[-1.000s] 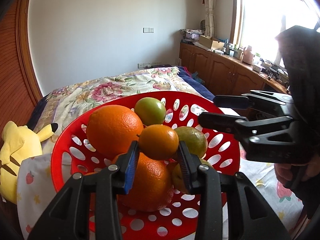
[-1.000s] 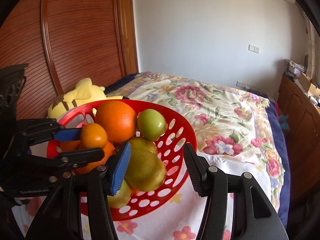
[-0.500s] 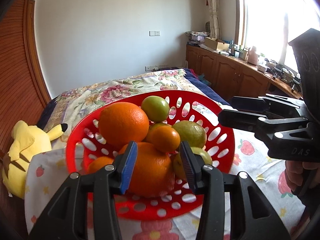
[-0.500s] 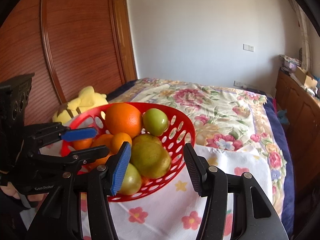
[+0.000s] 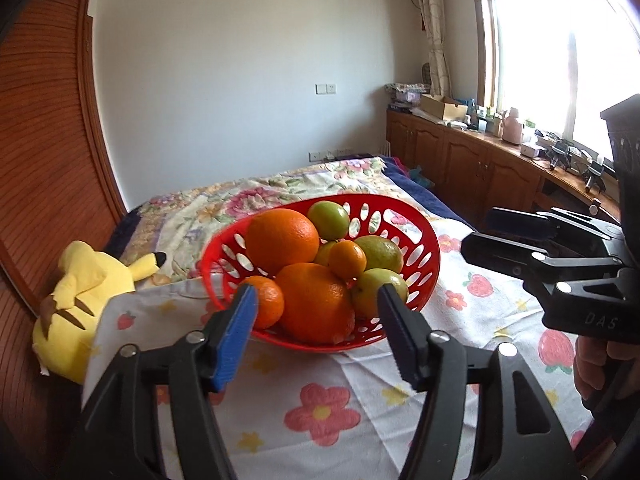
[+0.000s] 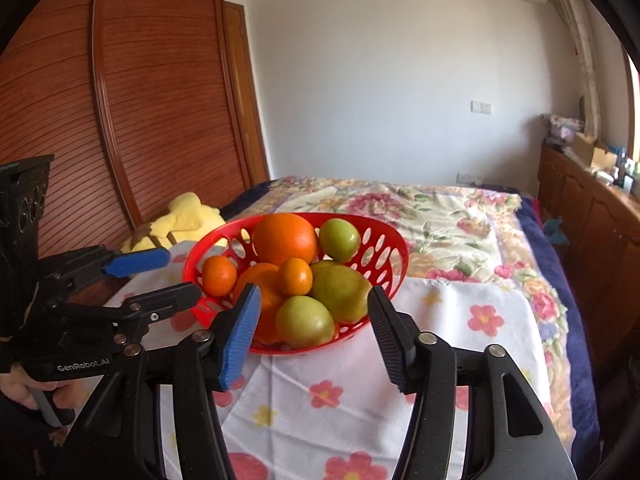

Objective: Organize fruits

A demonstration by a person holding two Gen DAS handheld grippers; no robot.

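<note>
A red perforated basket (image 5: pixel 428 252) (image 6: pixel 380 240) stands on a white flowered cloth (image 5: pixel 320 408) (image 6: pixel 460 320). It holds two large oranges (image 5: pixel 280 236) (image 6: pixel 285 238), small tangerines (image 5: pixel 347 259) (image 6: pixel 295 276) and several green fruits (image 5: pixel 329 219) (image 6: pixel 305 322). My left gripper (image 5: pixel 316 332) is open and empty, just short of the basket's near rim. My right gripper (image 6: pixel 312 332) is open and empty, also in front of the basket. Each gripper shows in the other's view, the right (image 5: pixel 488 236) and the left (image 6: pixel 168 276).
A yellow plush toy (image 5: pixel 80 292) (image 6: pixel 188 220) lies left of the basket against a wooden sliding door (image 6: pixel 120 120). A floral bedspread (image 6: pixel 420 208) stretches behind. Wooden cabinets (image 5: pixel 480 168) with clutter run along the window side.
The left gripper let go of the small tangerine, which now rests in the basket, then opened wider. Both grippers have drawn back from the basket.
</note>
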